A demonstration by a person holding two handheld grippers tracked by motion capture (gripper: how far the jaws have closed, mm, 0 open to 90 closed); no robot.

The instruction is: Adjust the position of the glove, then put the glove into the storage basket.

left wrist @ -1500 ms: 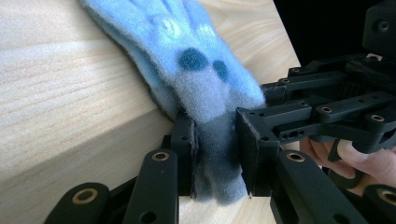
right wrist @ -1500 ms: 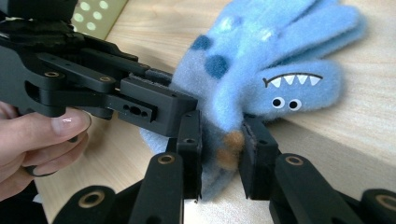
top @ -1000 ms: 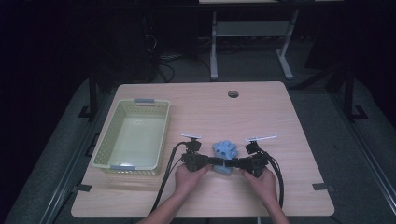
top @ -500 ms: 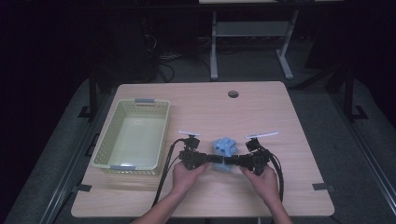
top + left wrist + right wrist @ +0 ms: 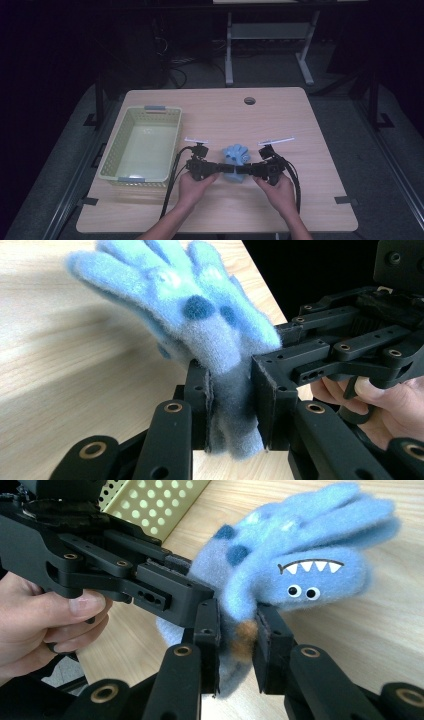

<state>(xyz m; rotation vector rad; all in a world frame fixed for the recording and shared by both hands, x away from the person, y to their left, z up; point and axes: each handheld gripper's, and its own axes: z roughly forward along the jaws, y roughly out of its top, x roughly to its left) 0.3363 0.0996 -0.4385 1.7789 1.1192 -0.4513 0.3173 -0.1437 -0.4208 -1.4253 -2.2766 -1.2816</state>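
A fuzzy blue glove (image 5: pixel 236 154) with dark spots and a monster face sits at the table's front middle, its fingers pointing away from me. My left gripper (image 5: pixel 223 169) comes in from the left and is shut on the glove's cuff (image 5: pixel 231 410). From the right, my right gripper (image 5: pixel 243 170) is shut on the same cuff (image 5: pixel 236 642). In the right gripper view the glove (image 5: pixel 300 555) shows white teeth and two eyes. The two grippers meet nose to nose at the cuff.
A pale yellow-green perforated basket (image 5: pixel 141 145) stands left of the grippers, close to the left hand. A round cable hole (image 5: pixel 249 100) lies near the table's far edge. Black cables trail from both grippers toward the front edge.
Both hands and grippers have shifted slightly toward the table's front with the glove held between them. The grip on the cuff looks the same.
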